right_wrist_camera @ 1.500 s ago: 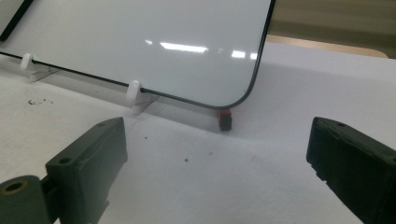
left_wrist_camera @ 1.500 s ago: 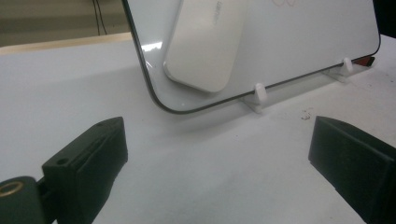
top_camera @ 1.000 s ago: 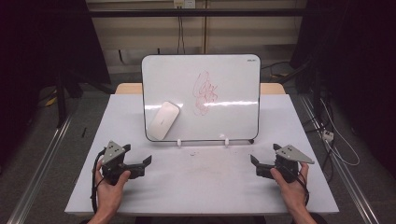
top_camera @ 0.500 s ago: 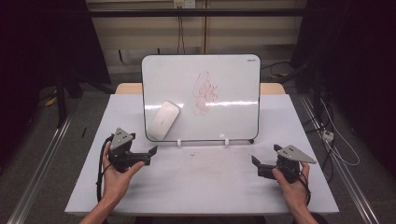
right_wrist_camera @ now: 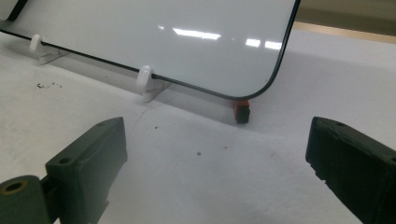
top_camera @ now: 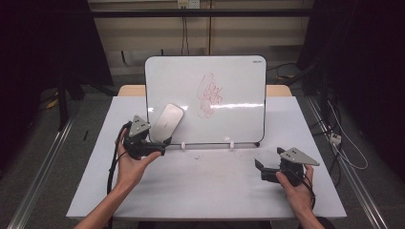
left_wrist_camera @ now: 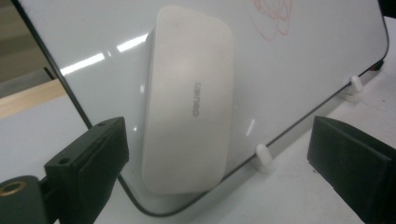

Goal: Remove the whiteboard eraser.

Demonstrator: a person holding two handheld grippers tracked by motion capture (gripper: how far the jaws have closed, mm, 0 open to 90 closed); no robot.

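Propped upright at frame centre: whiteboard, red scribble exposed for wiping. Stuck to lower-left board face: eraser. Aimed at eraser, jaws wide for grasp: left gripper. Parked lower right, jaws wide, empty: right gripper.

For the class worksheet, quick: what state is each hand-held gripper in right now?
Left hand-held gripper: open, jaws either side of the white eraser, not holding it.
Right hand-held gripper: open, holding nothing.
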